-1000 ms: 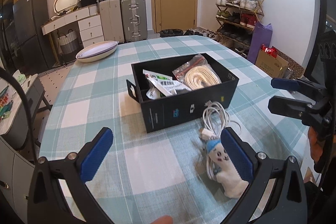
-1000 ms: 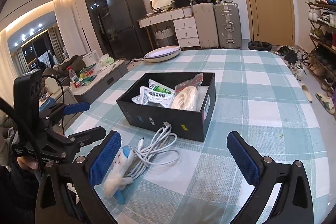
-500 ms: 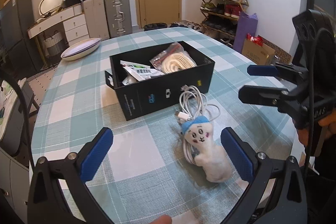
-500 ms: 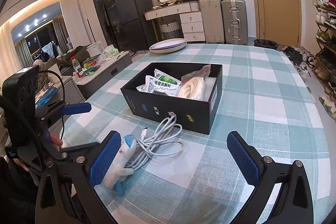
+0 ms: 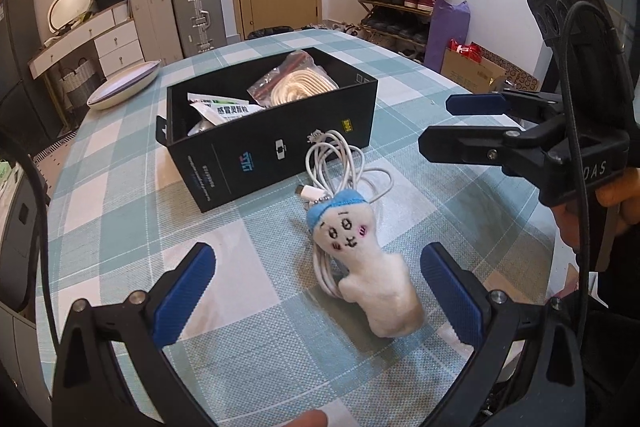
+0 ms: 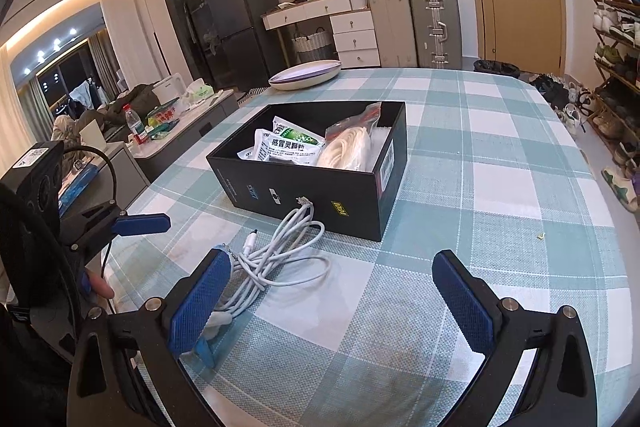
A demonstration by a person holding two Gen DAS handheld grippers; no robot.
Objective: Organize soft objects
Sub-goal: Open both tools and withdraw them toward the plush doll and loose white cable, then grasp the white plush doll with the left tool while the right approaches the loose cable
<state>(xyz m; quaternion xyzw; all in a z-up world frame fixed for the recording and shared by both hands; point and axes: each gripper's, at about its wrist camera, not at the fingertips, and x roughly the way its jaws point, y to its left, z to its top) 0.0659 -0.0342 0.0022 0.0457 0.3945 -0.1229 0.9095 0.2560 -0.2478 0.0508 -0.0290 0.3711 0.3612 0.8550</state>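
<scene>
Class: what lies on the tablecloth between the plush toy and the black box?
A coiled white cable, partly under the plush toy and reaching the black box; left wrist view.

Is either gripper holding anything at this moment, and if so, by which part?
Nothing is held. The left gripper and right gripper are both open; the plush toy and white cable lie on the table.

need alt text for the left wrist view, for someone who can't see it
A white plush toy with a blue cap lies on a coiled white cable on a checked tablecloth, between the open left gripper fingers. Behind it sits an open black box holding packets; the right gripper, also open, reaches in from the right.
</scene>
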